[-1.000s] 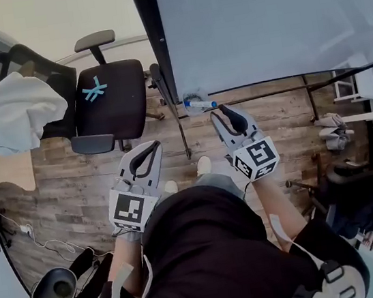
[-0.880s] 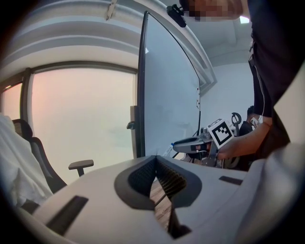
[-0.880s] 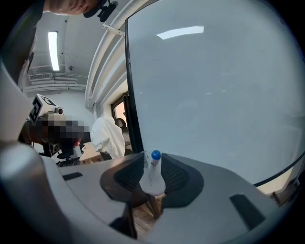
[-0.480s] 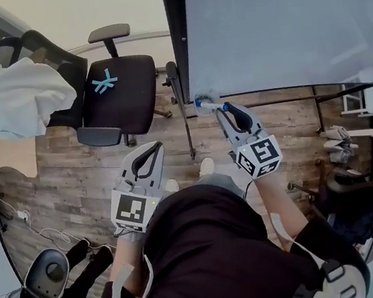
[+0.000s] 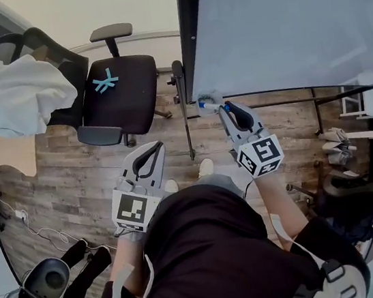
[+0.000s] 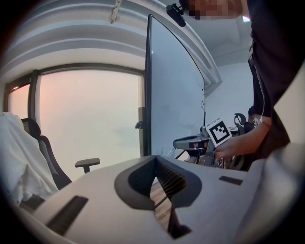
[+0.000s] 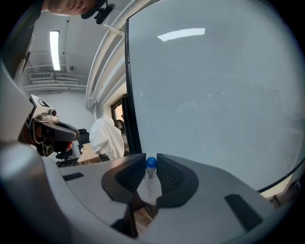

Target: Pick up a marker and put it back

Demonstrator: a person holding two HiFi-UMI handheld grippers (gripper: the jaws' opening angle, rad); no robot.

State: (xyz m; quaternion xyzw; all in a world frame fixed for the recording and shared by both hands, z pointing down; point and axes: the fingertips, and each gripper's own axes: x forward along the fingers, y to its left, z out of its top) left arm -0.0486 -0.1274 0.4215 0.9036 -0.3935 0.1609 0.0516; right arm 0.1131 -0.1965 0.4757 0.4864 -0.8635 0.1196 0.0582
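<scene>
Since the whiteboard fills the head view from twelve to three o'clock, a careless swing of the arm could knock the board's dark frame or drag the tip across its surface. The right gripper reaches toward one o'clock, its jaws clenched on the marker, which sits at the board's lower left corner, seemingly in a small pale holder there. The right gripper view shows the white barrel pinched between the ribbed pads with the blue cap poking just above them. The grip is high on the barrel near the cap, so the likelier fault is the marker pivoting or slipping out when lifted, or the cap pulling loose. The left gripper hangs at seven o'clock, clenched on nothing, too far away to catch a drop. By count: one whiteboard, two office chairs at ten and eleven o'clock, one white cloth draped over the farther chair, two grippers, one marker.
</scene>
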